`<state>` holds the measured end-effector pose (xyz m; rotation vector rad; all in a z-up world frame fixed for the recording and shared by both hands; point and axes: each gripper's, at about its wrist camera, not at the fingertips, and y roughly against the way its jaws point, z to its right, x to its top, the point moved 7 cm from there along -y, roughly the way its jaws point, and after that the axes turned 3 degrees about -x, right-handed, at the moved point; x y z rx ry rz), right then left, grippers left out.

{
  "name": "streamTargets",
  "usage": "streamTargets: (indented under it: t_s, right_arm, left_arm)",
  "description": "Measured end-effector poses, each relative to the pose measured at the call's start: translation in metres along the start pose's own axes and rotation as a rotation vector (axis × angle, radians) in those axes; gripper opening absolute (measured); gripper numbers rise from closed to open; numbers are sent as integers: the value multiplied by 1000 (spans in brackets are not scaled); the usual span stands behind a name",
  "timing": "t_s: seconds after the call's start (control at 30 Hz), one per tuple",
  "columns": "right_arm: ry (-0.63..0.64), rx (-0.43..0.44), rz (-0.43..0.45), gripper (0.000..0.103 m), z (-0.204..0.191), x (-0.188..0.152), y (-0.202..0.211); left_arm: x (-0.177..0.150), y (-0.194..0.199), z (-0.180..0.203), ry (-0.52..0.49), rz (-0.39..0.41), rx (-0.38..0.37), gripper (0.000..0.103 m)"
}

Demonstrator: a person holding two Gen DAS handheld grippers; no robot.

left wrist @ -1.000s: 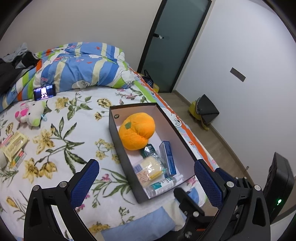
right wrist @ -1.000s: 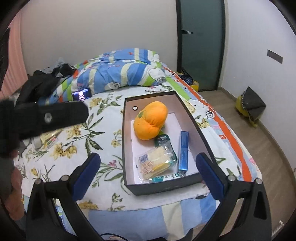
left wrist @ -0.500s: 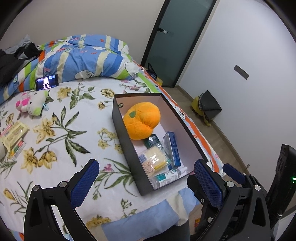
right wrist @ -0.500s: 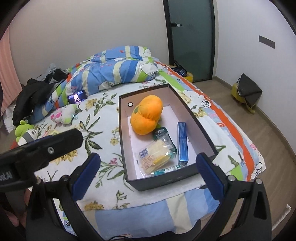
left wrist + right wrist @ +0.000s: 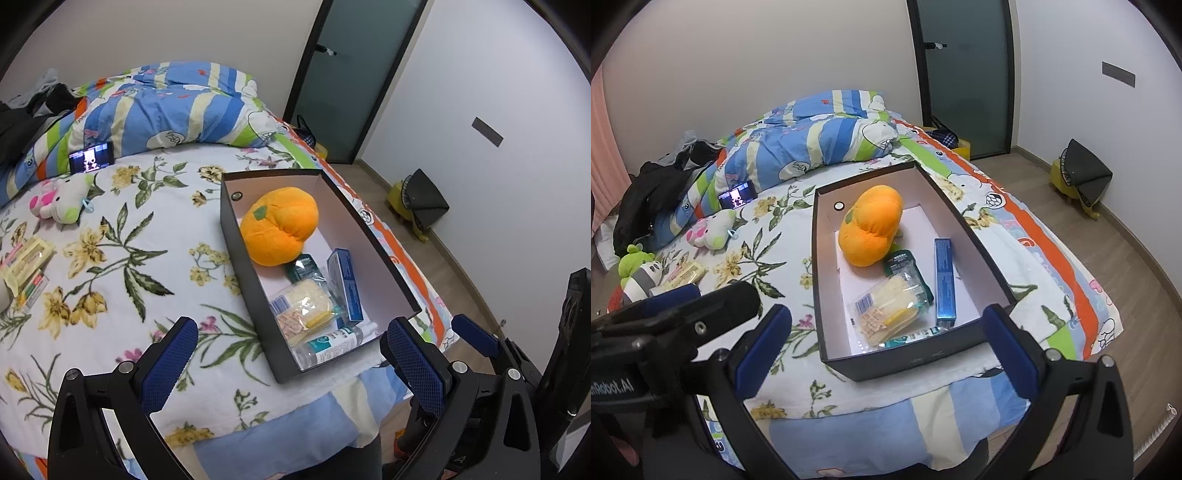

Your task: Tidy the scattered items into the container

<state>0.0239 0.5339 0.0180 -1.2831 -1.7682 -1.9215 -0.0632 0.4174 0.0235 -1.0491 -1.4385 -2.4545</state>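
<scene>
Both claws, left (image 5: 288,354) and right (image 5: 886,338), gape empty above the box (image 5: 905,360) at the bed's foot. Pink plush (image 5: 711,230) lies well left; I'd reach left-handed, pinch its body low.

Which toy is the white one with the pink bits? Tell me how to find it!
Start at the striped blue, green and white duvet heaped at the bed's far end, then find the lit phone leaning on it. Just in front lies the small white plush with pink and green patches; the green frog plush beside it is all green.
</scene>
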Motion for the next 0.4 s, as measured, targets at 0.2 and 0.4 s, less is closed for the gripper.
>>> streamTargets:
  t_s: [0.2, 0.4]
  right_arm:
    - [-13, -2, -10, 103, 9, -1, -5]
    - [-12, -5, -16, 103, 10, -1, -11]
  left_arm:
    - [-1, -3, 3, -7, 2, 15, 102]
    - [0, -4, 2, -7, 3, 31, 102]
